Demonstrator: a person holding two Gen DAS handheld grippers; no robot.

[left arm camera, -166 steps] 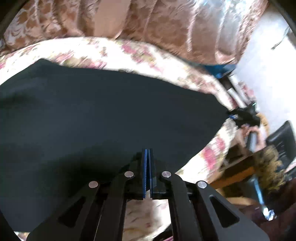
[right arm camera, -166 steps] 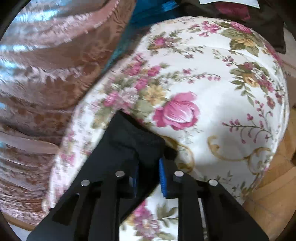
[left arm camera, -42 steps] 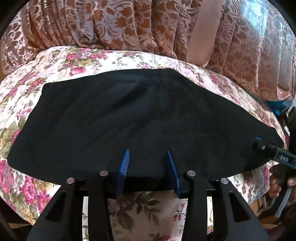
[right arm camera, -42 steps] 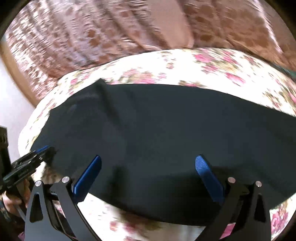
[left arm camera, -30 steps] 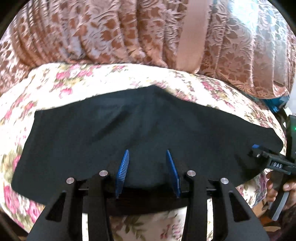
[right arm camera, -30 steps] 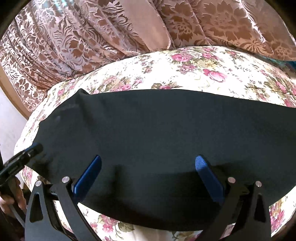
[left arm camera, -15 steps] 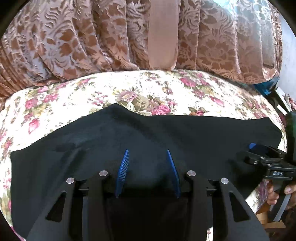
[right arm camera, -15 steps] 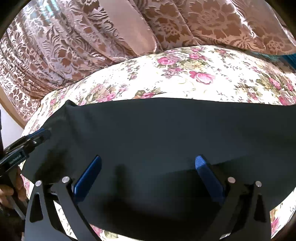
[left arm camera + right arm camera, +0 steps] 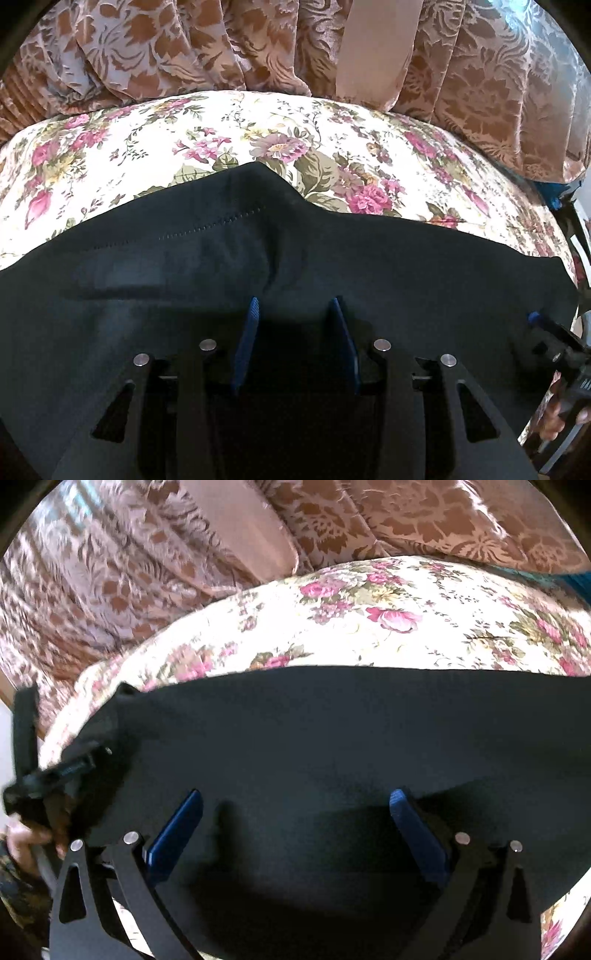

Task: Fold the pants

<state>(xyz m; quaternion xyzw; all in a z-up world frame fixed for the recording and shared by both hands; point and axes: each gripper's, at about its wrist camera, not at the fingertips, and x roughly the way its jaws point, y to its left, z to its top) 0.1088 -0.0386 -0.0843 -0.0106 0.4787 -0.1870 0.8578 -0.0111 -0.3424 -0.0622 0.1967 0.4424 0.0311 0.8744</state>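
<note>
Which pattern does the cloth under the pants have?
Pink flowers on white cloth, clearest in the left wrist view.

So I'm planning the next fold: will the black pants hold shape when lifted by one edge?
Probably not: the black pants lie limp, creased, following the floral cushion. Likely light and droopy; the matte cloth shouldn't slip.

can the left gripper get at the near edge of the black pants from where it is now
Probably yes: the left gripper hangs open right over the pants spread on the floral bedcover, nothing lying between them. The near edge itself is hidden under it.
</note>
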